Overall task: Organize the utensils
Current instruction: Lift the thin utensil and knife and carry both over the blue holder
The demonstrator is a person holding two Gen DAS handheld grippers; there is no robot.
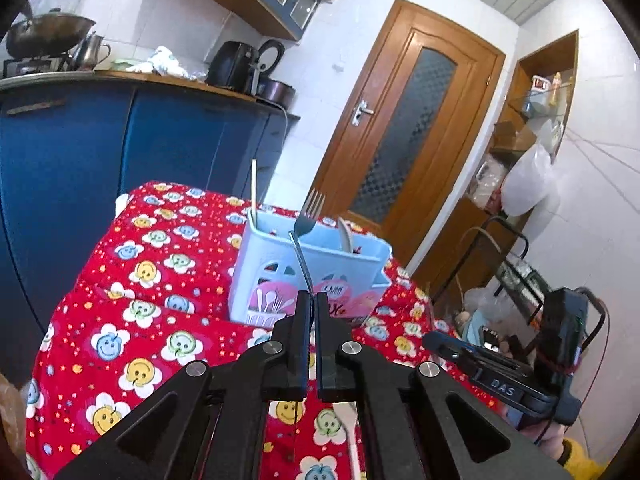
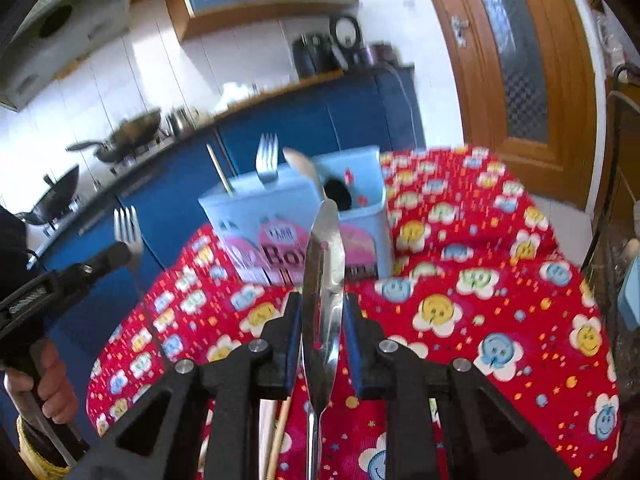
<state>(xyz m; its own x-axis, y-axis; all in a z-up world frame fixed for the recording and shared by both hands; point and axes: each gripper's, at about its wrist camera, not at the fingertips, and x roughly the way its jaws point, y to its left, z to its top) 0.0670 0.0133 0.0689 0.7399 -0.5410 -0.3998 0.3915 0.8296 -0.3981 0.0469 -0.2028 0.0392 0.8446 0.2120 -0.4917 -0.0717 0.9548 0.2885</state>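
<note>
Fork in the left claw: a metal fork (image 1: 308,216) stands tines-up, its thin handle pinched between the closed fingers of the left claw (image 1: 309,300); in the right wrist view the same fork (image 2: 129,232) rises from that claw at the left edge.
Left claw: fully closed on the fork's handle, held above the cloth just in front of the caddy.
Spoon in the right claw: a shiny metal spoon (image 2: 324,280) sits bowl-forward between the fingers of the right claw (image 2: 322,308), its handle running back under the claw.
Right claw: narrowed around the spoon's bowl, both pads against its edges; seen from the left wrist as a black body (image 1: 520,376) low on the right.
Caddy: a pale blue plastic utensil caddy (image 1: 280,264) with a pink label stands on the cloth, ahead of both claws.
Caddy contents: a second fork (image 2: 267,158) stands tines-up in it; a chopstick (image 1: 253,188) stands upright at its left end; a pale spoon (image 1: 345,234) leans in the right part. Which compartment each occupies is unclear.
Loose pieces: a white handle (image 1: 352,436) lies on the cloth under the left claw; wooden chopsticks (image 2: 278,436) lie under the right claw.
Bench: covered by a red cloth (image 1: 132,320) printed with smiling flowers.
Hand: a hand (image 2: 52,384) grips the left claw's handle.
Surroundings: blue cabinets (image 1: 80,152), a wooden door (image 1: 408,128), and a wok (image 2: 128,134) on a stove.
</note>
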